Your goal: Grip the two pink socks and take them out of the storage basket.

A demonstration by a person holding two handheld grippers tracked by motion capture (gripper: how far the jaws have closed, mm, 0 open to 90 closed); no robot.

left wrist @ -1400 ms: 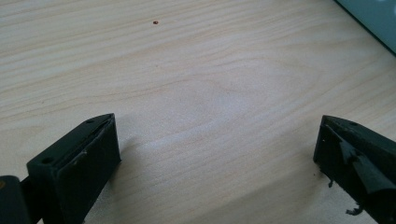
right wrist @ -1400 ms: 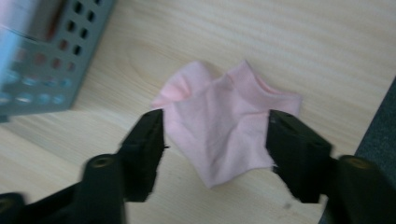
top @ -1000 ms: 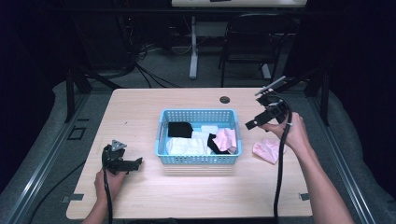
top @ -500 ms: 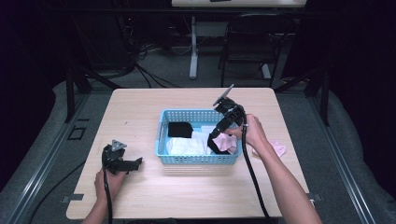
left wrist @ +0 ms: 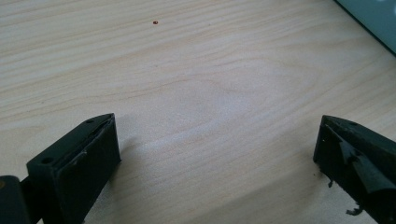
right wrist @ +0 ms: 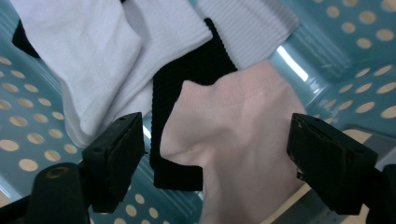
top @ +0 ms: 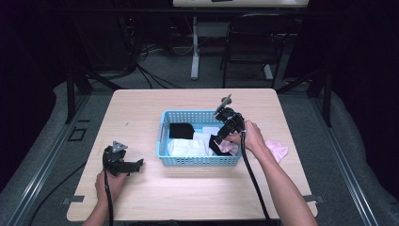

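A light blue basket (top: 197, 160) stands mid-table with white socks (top: 186, 147), a black sock (top: 181, 130) and a pink sock (top: 231, 149) in it. My right gripper (top: 219, 141) dips into the basket's right end. In the right gripper view its jaws (right wrist: 219, 158) straddle the pink sock (right wrist: 233, 126), which lies over a black sock (right wrist: 196, 70) beside white socks (right wrist: 84, 56). The jaws have just been closing a little, and the pads stand clear of the sock. My left gripper (top: 136, 165) rests open on the table left of the basket, nothing between its jaws (left wrist: 215, 158).
Another pink sock (top: 277, 149) lies on the wooden table (top: 141, 113) right of the basket, behind my right hand. The basket's corner (left wrist: 373, 18) shows at the top right of the left gripper view. A chair and desk legs stand beyond the table.
My right gripper has swung left from above the table's right side and dropped into the basket's right end over the pink sock. The left gripper has stayed put.
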